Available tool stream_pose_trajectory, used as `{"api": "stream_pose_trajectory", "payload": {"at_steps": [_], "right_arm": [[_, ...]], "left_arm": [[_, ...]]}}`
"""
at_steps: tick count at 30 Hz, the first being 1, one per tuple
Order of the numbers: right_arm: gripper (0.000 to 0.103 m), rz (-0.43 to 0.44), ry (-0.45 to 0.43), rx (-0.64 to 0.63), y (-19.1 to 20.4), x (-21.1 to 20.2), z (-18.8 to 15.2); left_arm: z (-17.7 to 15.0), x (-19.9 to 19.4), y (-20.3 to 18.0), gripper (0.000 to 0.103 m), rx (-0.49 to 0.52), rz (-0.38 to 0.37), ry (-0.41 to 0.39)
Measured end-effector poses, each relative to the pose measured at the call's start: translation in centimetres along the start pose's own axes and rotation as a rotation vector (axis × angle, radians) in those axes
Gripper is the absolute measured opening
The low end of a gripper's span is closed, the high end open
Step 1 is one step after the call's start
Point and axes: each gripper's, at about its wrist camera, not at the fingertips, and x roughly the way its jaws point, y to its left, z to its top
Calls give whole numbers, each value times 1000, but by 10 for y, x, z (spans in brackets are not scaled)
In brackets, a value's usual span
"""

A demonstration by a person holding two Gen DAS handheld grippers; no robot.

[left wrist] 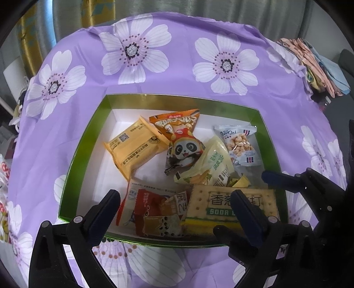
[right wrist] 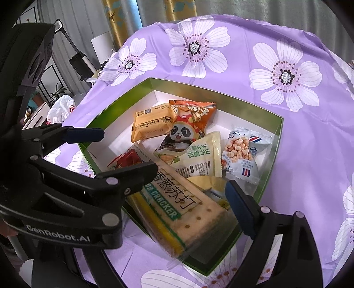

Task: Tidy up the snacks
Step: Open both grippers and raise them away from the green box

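Note:
A green box (left wrist: 73,159) with a white inside sits on the purple flowered cloth and holds several snack packets. A soda cracker pack (left wrist: 221,210) lies at its near right; it also shows in the right wrist view (right wrist: 188,212). A yellow packet (left wrist: 132,146), an orange panda packet (left wrist: 179,137), a pale green packet (left wrist: 212,164), a peanut packet (left wrist: 241,144) and a red packet (left wrist: 152,208) lie inside. My left gripper (left wrist: 177,199) is open and empty above the box's near edge. My right gripper (right wrist: 190,177) is open, its fingers either side of the cracker pack.
Folded cloths (left wrist: 309,64) lie at the table's far right edge. A white plastic bag (right wrist: 59,108) sits past the left edge. Curtains (right wrist: 124,20) hang behind the table. The box (right wrist: 274,141) has purple cloth (right wrist: 287,155) on all sides.

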Motion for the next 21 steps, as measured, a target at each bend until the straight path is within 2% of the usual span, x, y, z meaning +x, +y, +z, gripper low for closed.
{"api": "stream_pose_trajectory", "payload": {"at_steps": [7, 21], "right_arm": [[98, -17, -16, -19, 6, -5, 2], [99, -59, -37, -30, 12, -15, 1]], "left_arm": [[-2, -6, 5, 100, -9, 6, -12], [-3, -17, 11, 101, -13, 21, -41]]}}
